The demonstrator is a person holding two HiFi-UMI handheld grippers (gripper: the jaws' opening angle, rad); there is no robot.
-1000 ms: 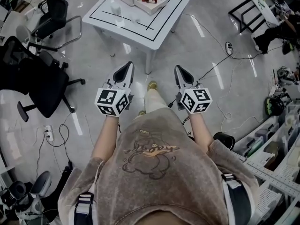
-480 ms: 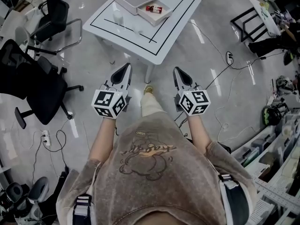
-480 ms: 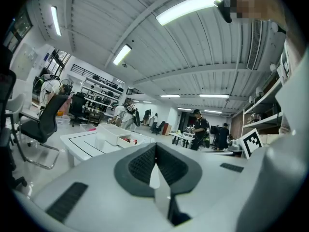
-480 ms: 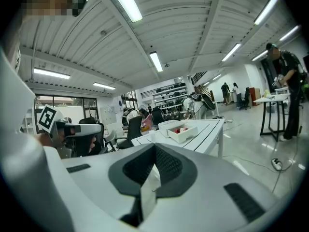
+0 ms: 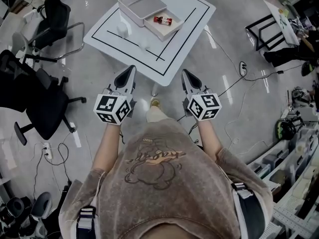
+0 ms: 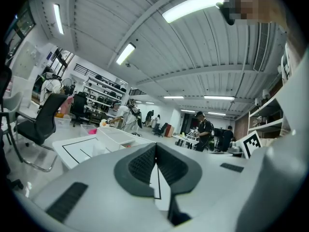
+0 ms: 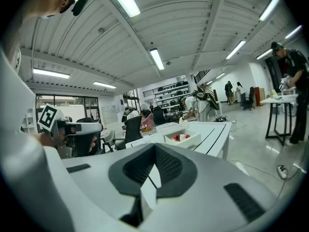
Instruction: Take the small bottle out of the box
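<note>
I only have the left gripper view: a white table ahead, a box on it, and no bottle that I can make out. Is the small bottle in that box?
Observer: Yes. The head view shows the small bottle lying on its side in the open box.
Operator: Is the right gripper holding anything?
Observer: No. The right gripper has its jaws together with nothing between them.
Operator: Where does the box sit relative to the grippers?
Observer: On the far half of the table, ahead of both, roughly midway between the left gripper and the right one.
</note>
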